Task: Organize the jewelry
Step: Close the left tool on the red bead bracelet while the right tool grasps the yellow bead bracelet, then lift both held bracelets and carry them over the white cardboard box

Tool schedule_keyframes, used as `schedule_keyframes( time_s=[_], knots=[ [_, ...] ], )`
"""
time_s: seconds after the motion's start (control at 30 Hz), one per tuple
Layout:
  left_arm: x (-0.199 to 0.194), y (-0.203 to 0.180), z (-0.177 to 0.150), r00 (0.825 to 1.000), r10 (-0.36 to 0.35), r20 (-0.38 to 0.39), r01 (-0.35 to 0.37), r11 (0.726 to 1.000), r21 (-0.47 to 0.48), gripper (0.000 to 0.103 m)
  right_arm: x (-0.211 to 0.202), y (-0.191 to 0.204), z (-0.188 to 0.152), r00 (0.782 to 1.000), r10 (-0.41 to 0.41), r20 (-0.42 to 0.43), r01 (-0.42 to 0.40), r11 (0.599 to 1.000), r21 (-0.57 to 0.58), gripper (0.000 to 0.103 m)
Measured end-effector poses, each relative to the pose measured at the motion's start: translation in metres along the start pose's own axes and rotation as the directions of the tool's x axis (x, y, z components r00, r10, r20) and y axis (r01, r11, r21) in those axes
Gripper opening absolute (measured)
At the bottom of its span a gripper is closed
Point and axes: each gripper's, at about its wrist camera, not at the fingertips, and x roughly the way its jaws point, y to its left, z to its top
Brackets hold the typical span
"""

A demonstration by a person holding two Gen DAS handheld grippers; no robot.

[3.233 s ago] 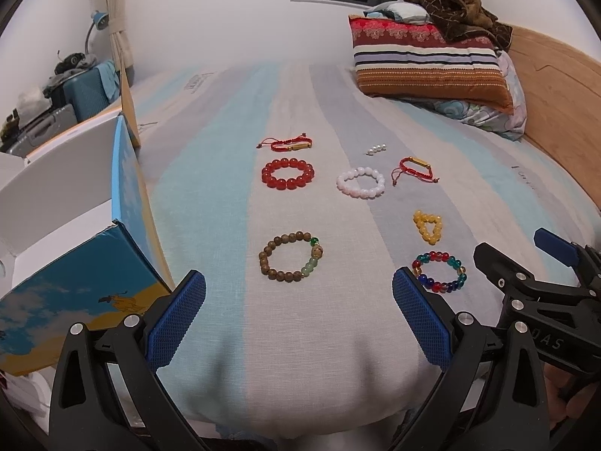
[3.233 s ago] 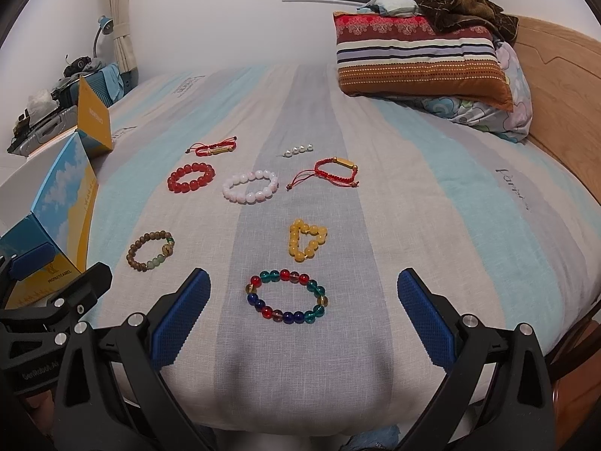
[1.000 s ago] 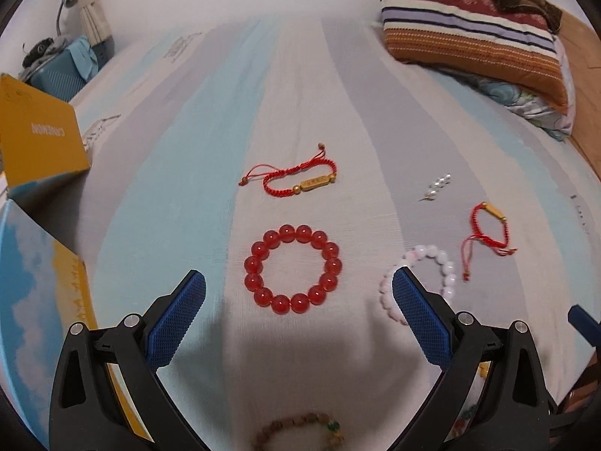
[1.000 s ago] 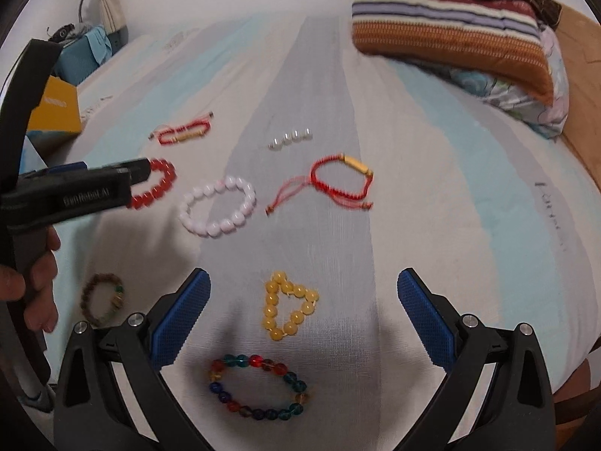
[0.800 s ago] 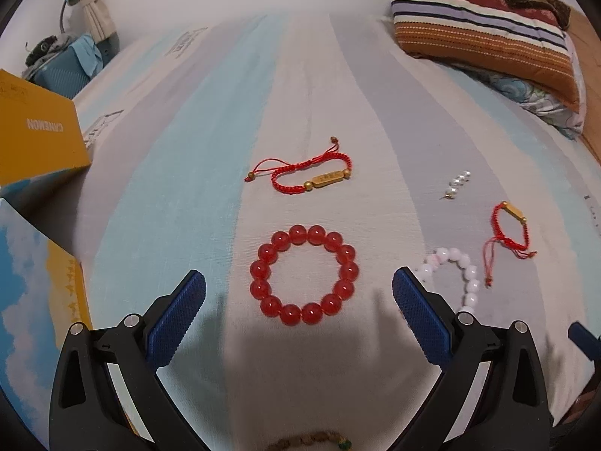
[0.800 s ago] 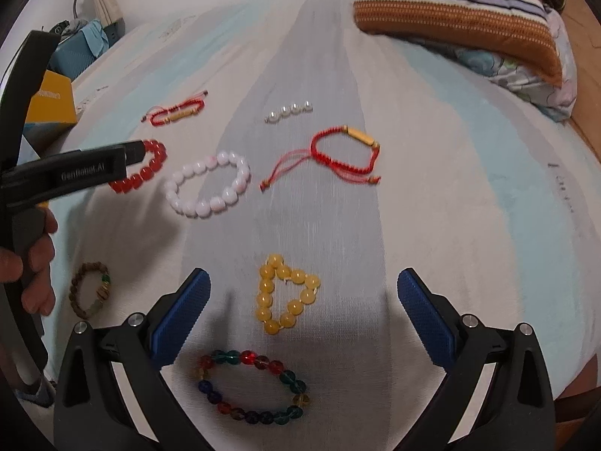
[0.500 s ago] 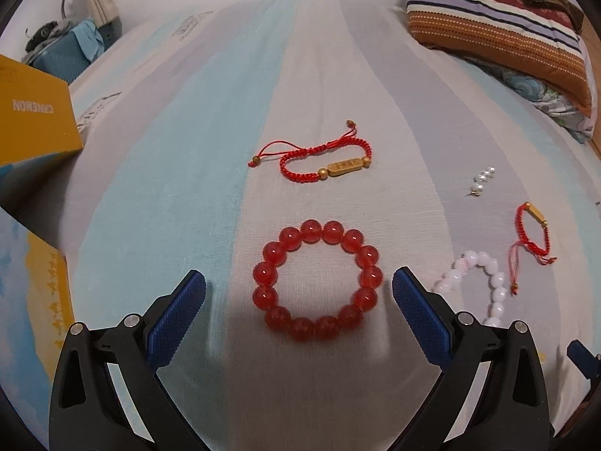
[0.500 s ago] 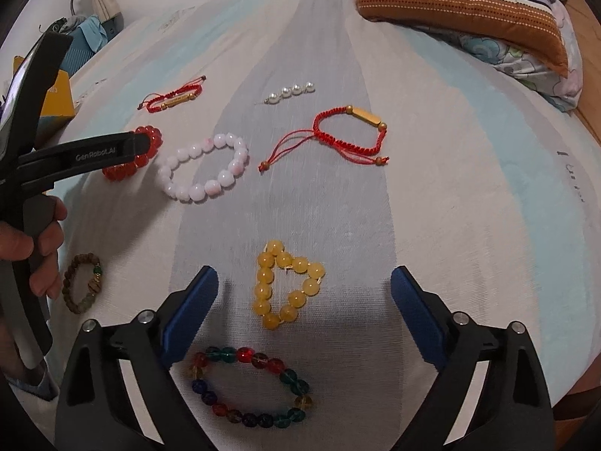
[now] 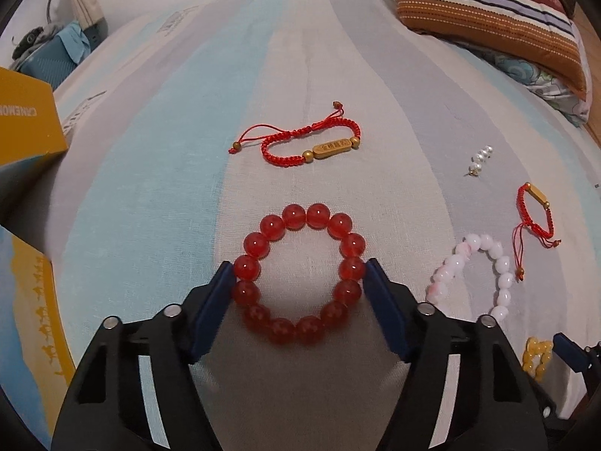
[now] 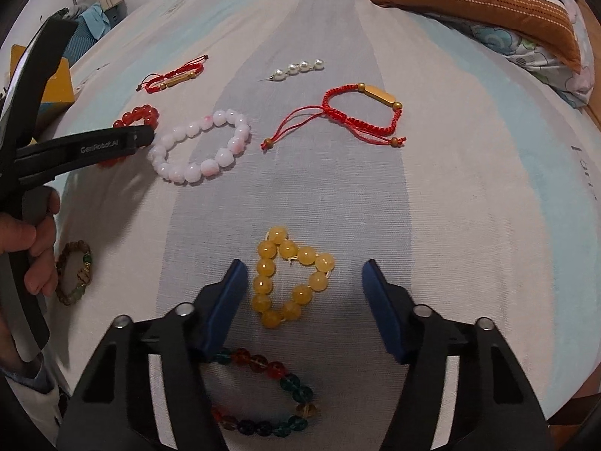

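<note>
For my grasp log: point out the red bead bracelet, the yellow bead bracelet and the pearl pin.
red bead bracelet (image 9: 317, 215), left wrist view, top bead.
yellow bead bracelet (image 10: 265, 267), right wrist view, left-side bead.
pearl pin (image 10: 302, 66), right wrist view, middle pearl.

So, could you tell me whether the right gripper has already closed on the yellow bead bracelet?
No, the right gripper is open, its blue pads standing apart on either side of the yellow bead bracelet, neither one touching it.

Even indoor light, soft shadows, sharp centre, fisheye-warped dark corners
</note>
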Motion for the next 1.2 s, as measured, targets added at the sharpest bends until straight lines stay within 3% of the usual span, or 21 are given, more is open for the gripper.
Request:
schedule_keyframes(
  time_s=[0.37,0.43,0.83,0.93,1.2],
  knots=[
    [-0.007,-0.002,-0.006,1.0,0.004,0.006,-0.004,1.0,0.009,0.035,-0.001,-0.004,0.001,1.0,-0.004,0.007,0.004,1.0,0.007,0.012],
    [-0.009,-0.004,-0.007,1.0,-0.004,0.008,0.003,1.0,0.012,0.027,-0.002,-0.005,0.0,1.0,-0.003,0.011,0.003,1.0,0.007,0.011],
    [-0.02,0.0,-0.008,0.999,-0.039,0.02,0.04,0.999,-0.013,0.026,-0.016,-0.007,-0.001,0.998,0.008,0.06,-0.009,1.0,0.019,0.01],
    [-0.026,0.0,-0.007,0.999,-0.039,0.037,0.039,0.999,-0.007,0.014,-0.018,-0.008,-0.001,0.997,0.013,0.07,-0.014,1.0,0.022,0.01],
    [-0.028,-0.002,-0.008,0.998,-0.056,0.031,0.056,0.998,-0.006,0.013,-0.027,-0.006,0.001,0.994,0.031,0.104,-0.033,0.999,0.016,0.009]
  ],
)
